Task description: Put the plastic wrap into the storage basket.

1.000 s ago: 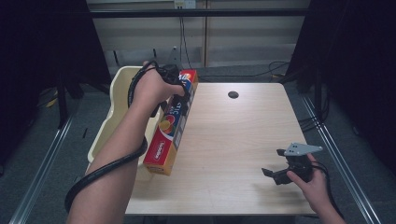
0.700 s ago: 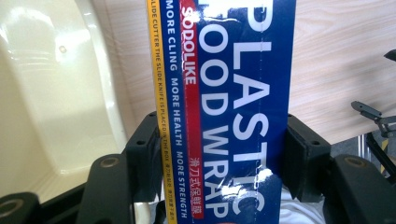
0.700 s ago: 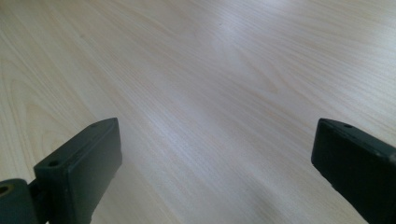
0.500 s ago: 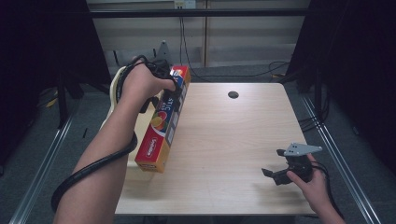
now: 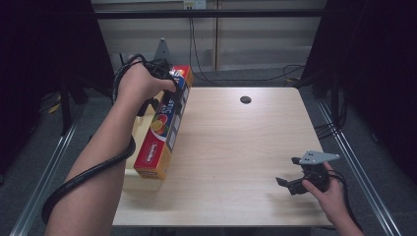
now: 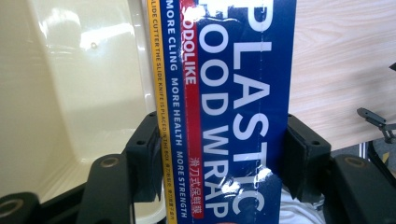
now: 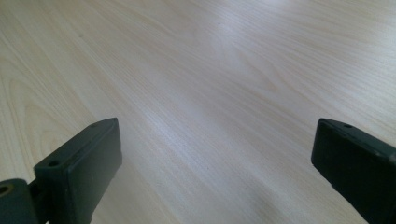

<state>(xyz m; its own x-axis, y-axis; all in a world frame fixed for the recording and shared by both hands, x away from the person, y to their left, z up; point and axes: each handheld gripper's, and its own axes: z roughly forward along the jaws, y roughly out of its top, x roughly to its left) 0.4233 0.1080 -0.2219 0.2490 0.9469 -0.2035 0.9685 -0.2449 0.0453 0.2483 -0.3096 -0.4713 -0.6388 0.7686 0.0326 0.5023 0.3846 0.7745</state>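
Box (image 5: 162, 132) of plastic wrap sits clamped in the left tongs (image 6: 219, 154), tilted at the bench (image 5: 236, 147) edge. Right tongs (image 5: 294, 173) gape wide, holding nothing.

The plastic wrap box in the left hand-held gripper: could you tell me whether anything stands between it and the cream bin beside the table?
Nothing visible does. The left hand-held gripper clamps the plastic wrap box at the table's left edge, and the cream bin lies open right beside the box, with no object between them.
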